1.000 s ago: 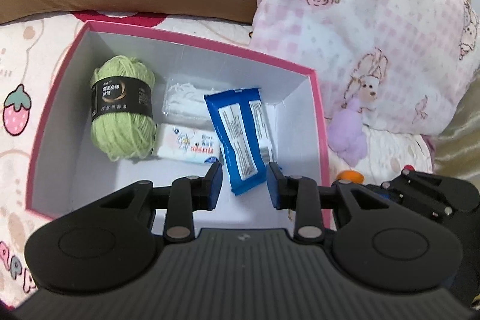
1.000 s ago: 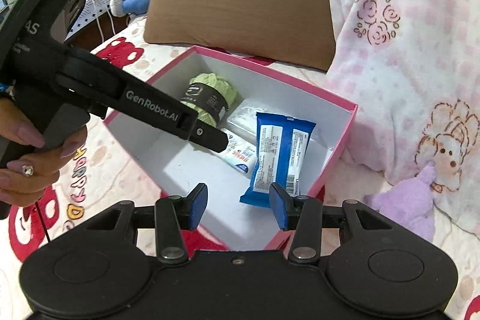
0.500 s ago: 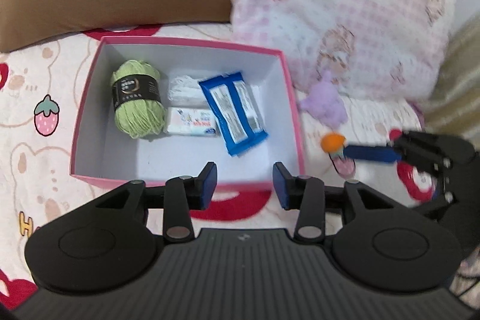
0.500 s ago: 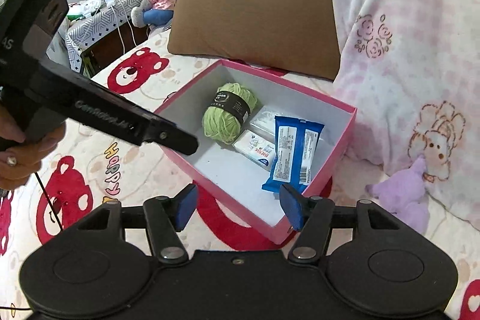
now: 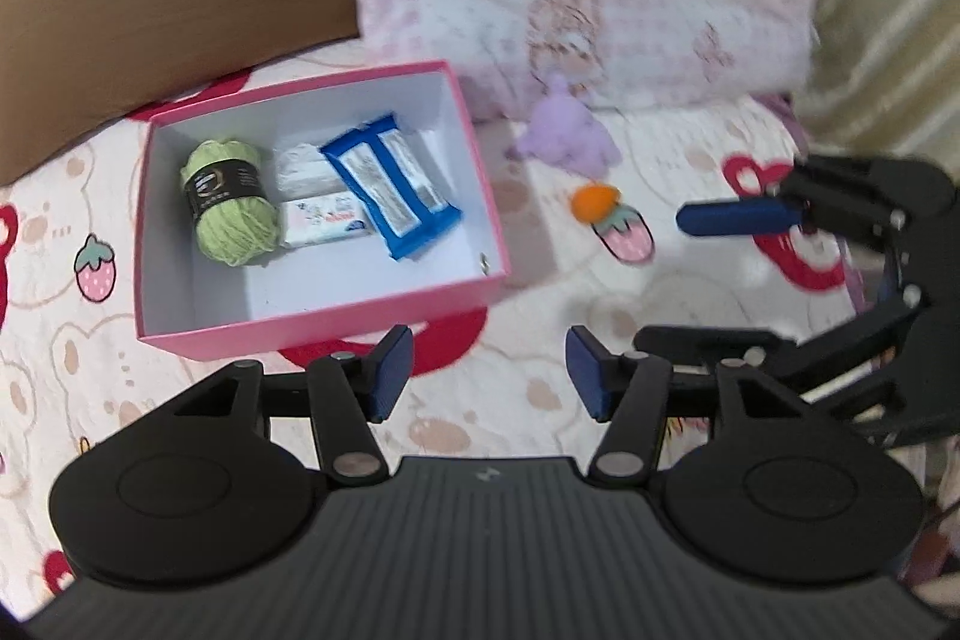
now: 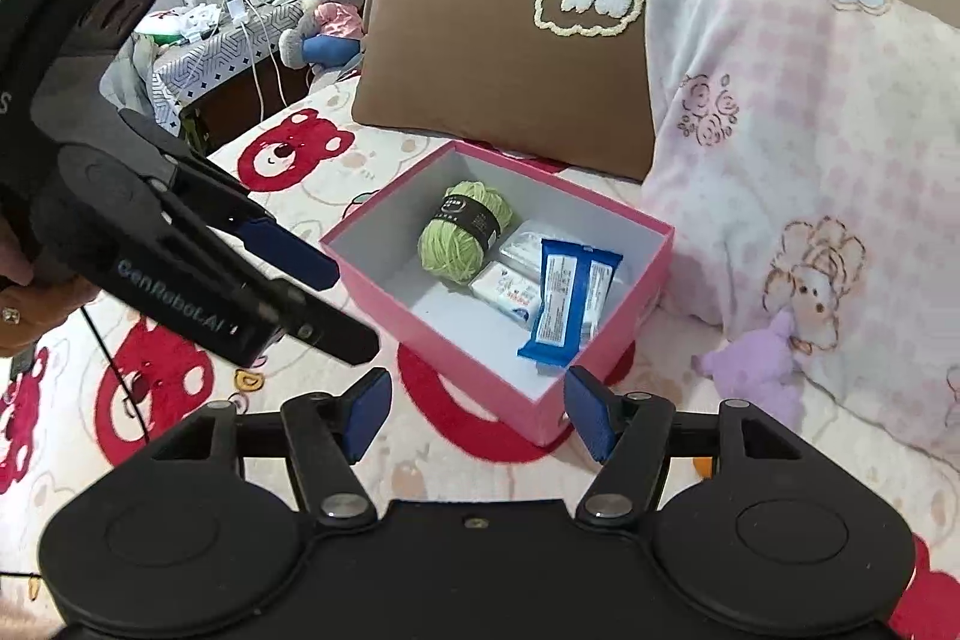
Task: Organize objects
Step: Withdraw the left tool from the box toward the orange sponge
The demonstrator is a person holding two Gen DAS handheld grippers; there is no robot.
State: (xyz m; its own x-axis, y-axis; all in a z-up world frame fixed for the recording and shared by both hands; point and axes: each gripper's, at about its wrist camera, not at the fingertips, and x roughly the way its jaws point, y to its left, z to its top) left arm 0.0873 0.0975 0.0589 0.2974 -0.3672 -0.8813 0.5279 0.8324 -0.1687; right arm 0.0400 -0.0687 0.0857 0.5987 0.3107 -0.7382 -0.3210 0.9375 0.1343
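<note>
Brown pillow (image 6: 498, 58) & pink blanket (image 6: 810, 112) behind; plush toys (image 6: 327, 7) on far desk.

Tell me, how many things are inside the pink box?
4. In the pink box: a green yarn ball, a white packet by the back wall, a small tissue pack in front of it, and a blue pack. Something smaller could hide underneath.
</note>
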